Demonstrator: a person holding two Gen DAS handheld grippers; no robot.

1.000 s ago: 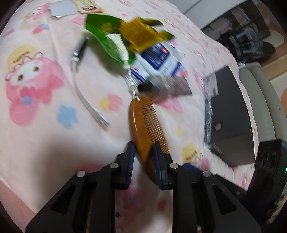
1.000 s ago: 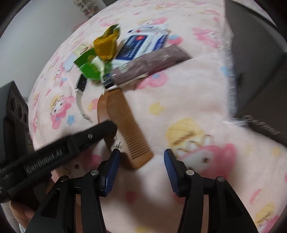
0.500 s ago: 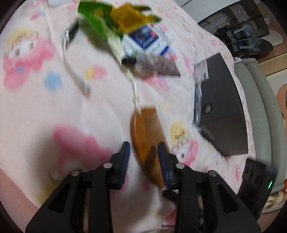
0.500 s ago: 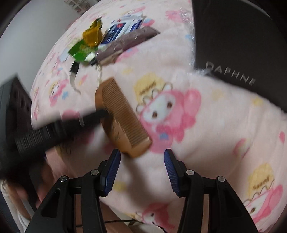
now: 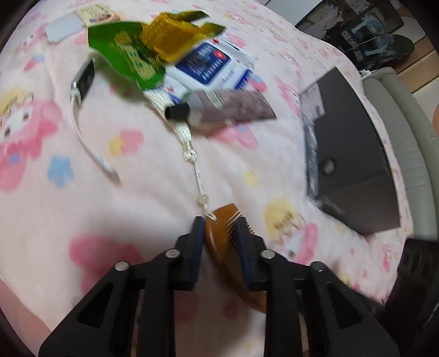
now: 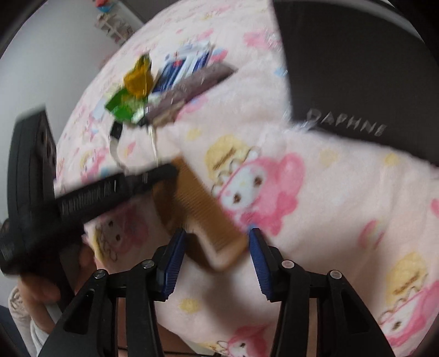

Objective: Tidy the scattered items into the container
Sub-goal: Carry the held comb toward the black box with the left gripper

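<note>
Above pink blanket (image 5: 137,197), left claw (image 5: 221,233) clamps wooden comb (image 5: 227,233); right claw (image 6: 216,247) gapes beneath it.

Setting: home, likely bedroom or living area. Evidence: soft pink fleece blanket (image 5: 153,175) with cartoon-character print covering surface; grey padded sofa edge (image 5: 406,131) alongside; wooden floor (image 5: 422,63) beyond; white wall (image 6: 55,55) with small cluttered shelf (image 6: 112,24). Personal items scattered on blanket: wooden comb (image 5: 227,236), cosmetic tube (image 5: 227,109), wipes pack (image 5: 216,68), snack wrappers (image 5: 129,57).

Glossy wooden comb (image 5: 222,236); fuzzy fleece blanket (image 5: 153,192); matt black box (image 5: 354,153); shiny foil wrappers (image 5: 170,46).
</note>
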